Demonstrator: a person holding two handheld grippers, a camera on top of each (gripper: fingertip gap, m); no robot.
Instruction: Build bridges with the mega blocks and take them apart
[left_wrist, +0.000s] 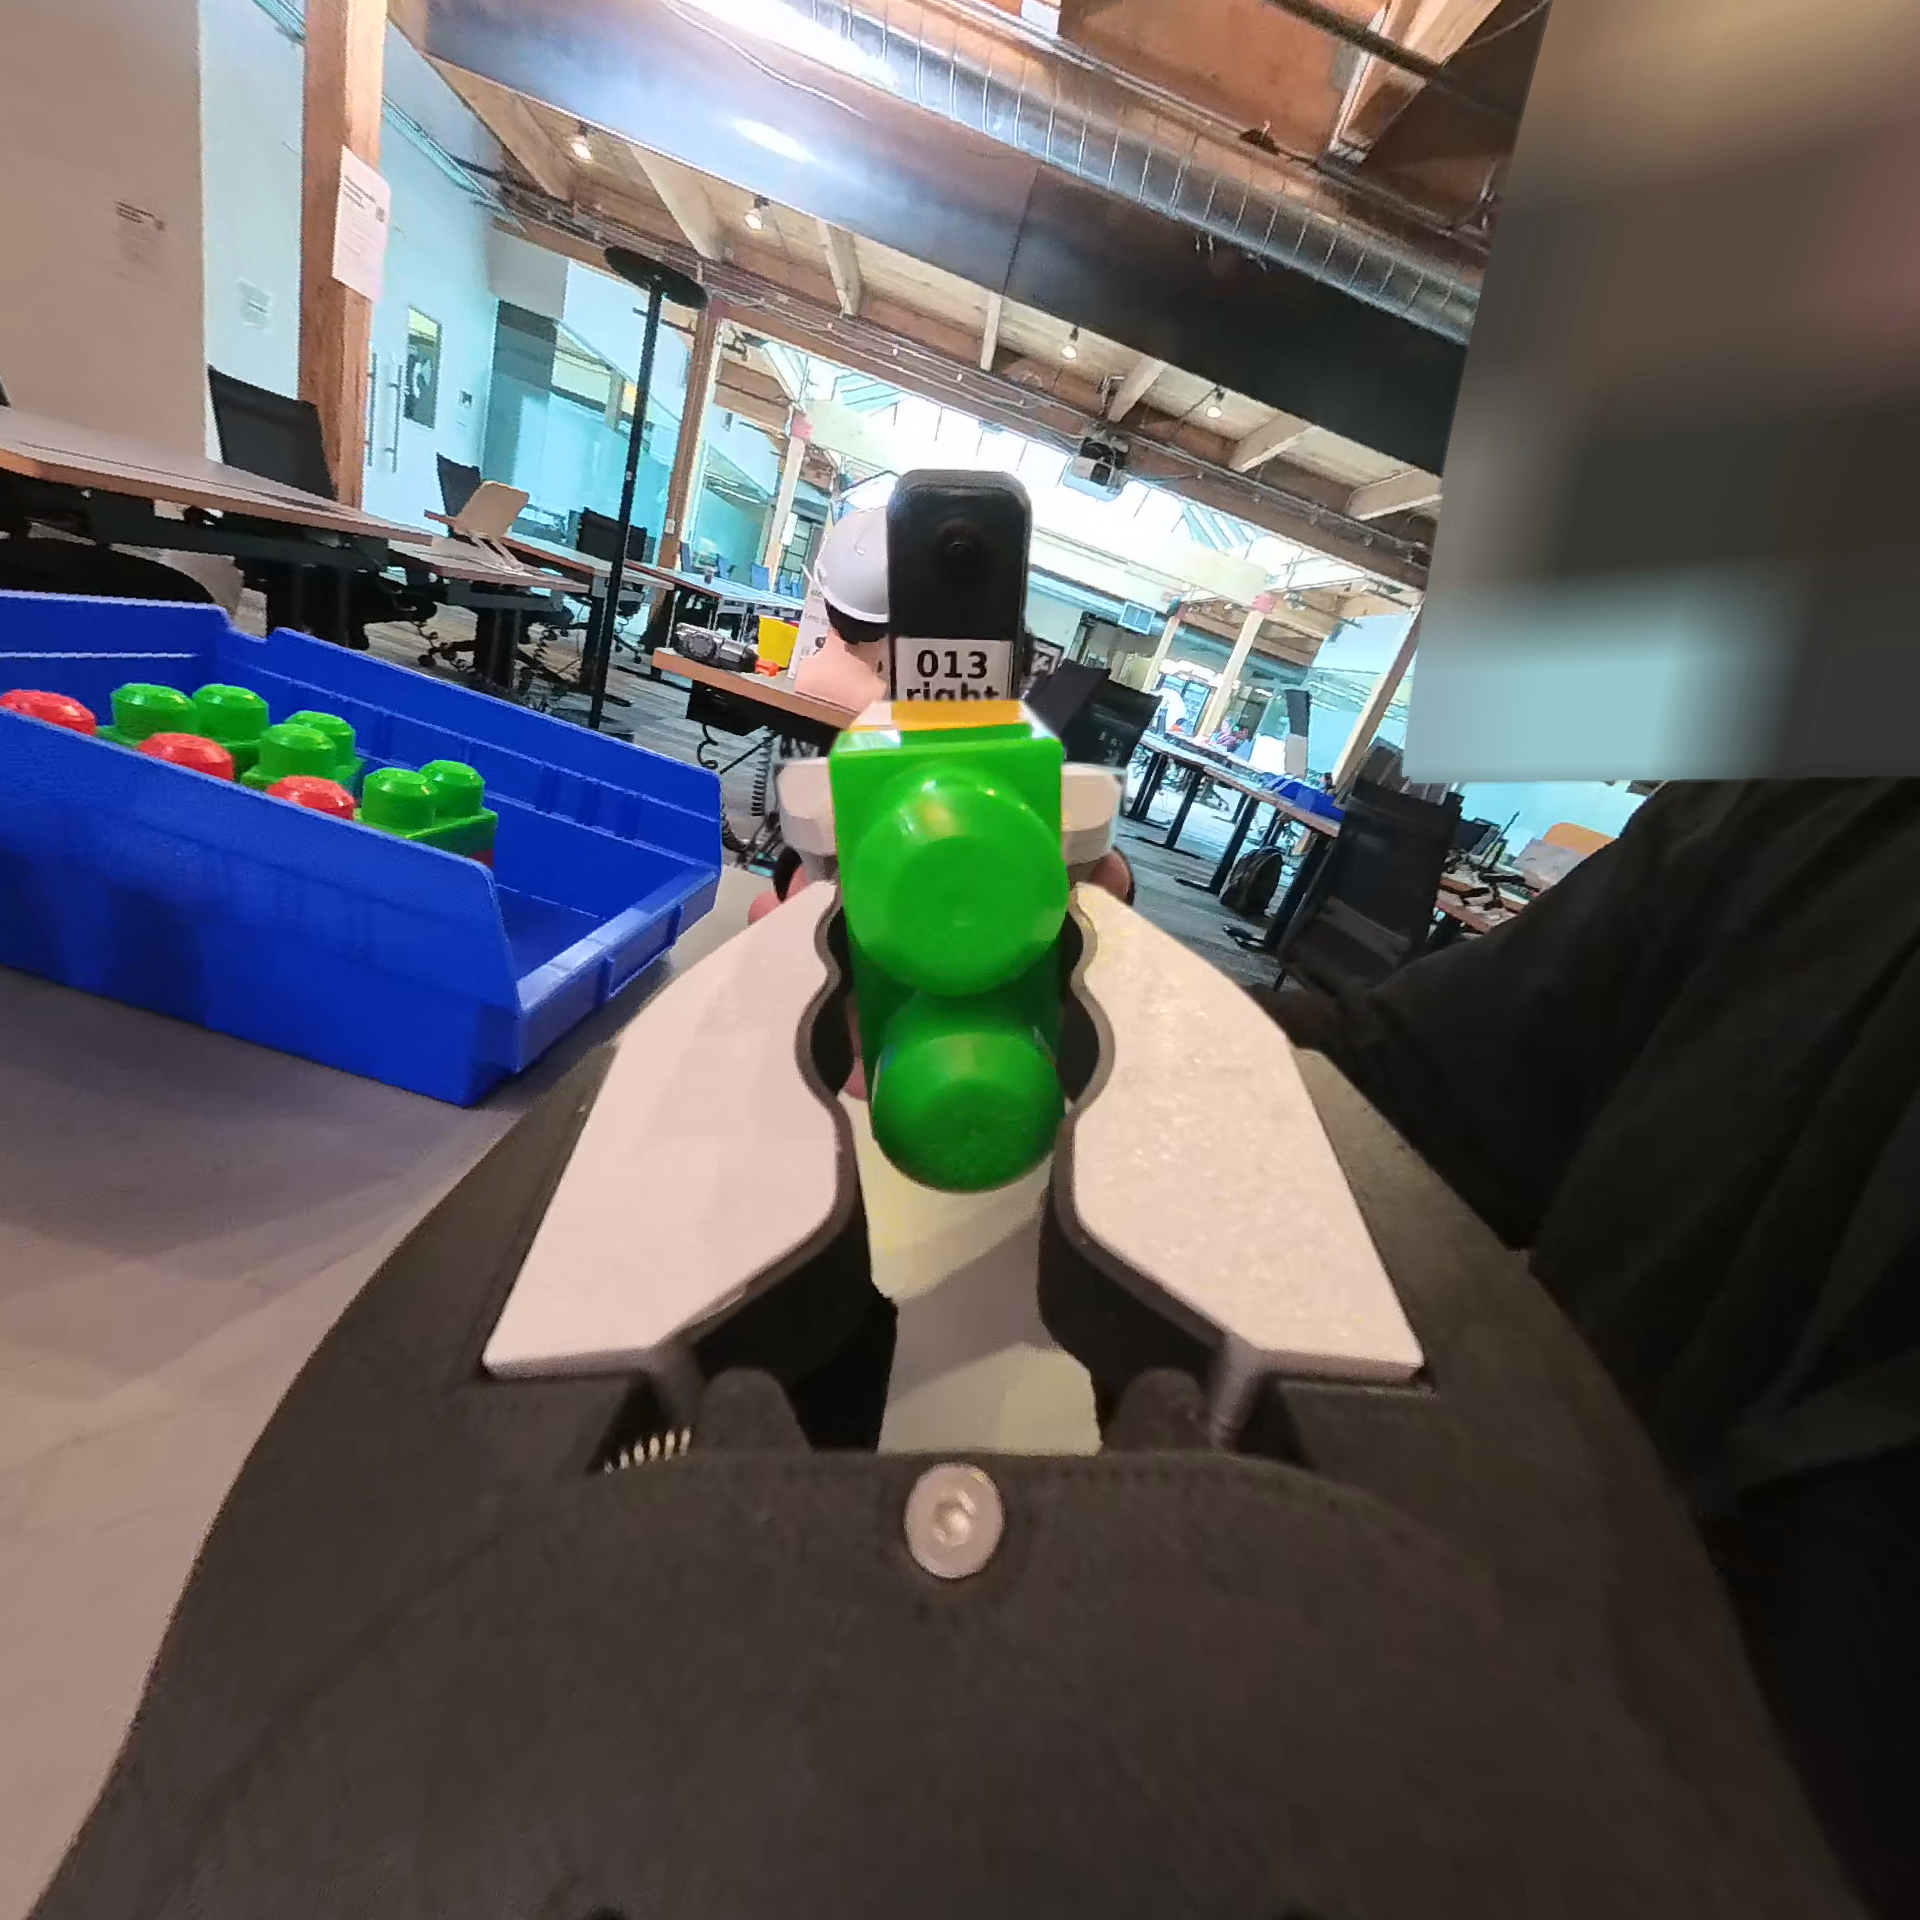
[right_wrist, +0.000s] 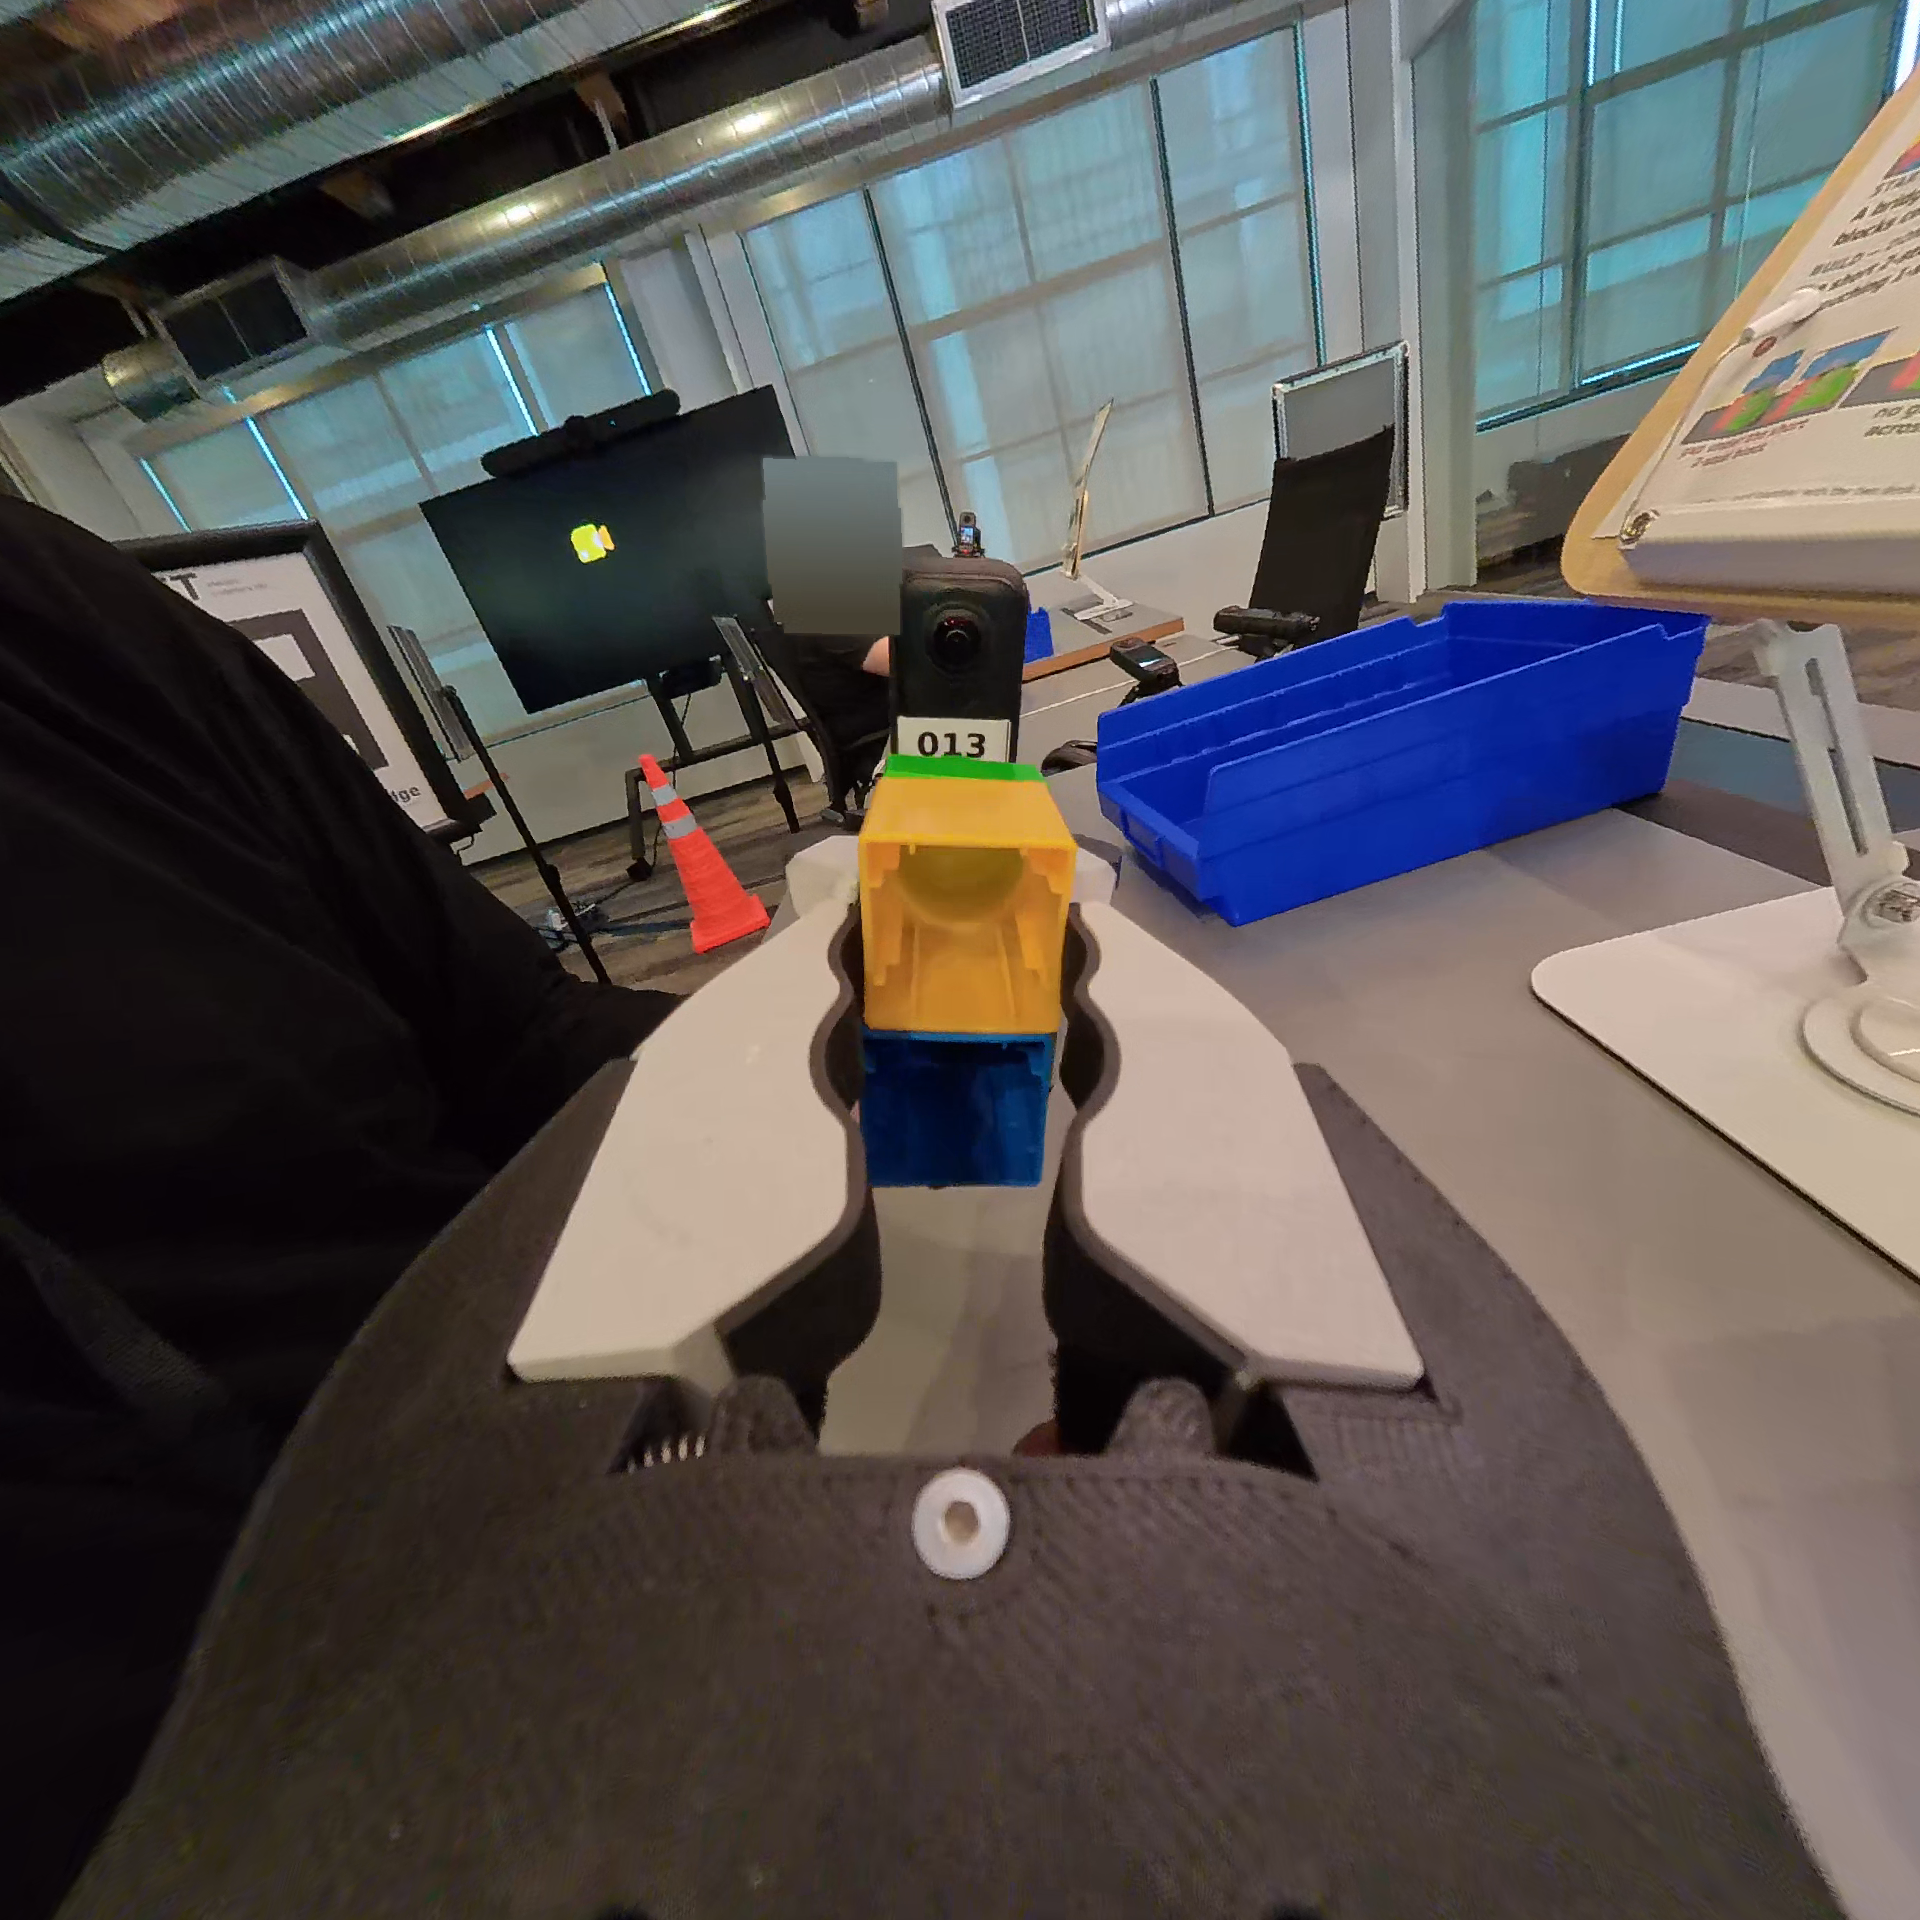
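With the left tongs (left_wrist: 956, 935) clamping the two-stud green plastic block (left_wrist: 951, 914) and the right tongs (right_wrist: 961, 997) clamping the hollow yellow (right_wrist: 961, 935) and blue plastic blocks (right_wrist: 951, 1117), a straight, untwisted pull along twelve-to-six o'clock should separate them cleanly.

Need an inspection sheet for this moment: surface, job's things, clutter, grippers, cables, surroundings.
Surface: grey table, mostly bare.
Job's things: green block, yellow block and blue block joined as one assembly, held in the air between both grippers. More red and green blocks in blue bin.
Clutter: white stand holding an instruction sheet.
Grippers: left gripper closed on the green block; right gripper closed on the yellow and blue blocks.
Cables: nothing seen on the table.
Surroundings: open office, desks, dark screen, orange cone, a seated person.
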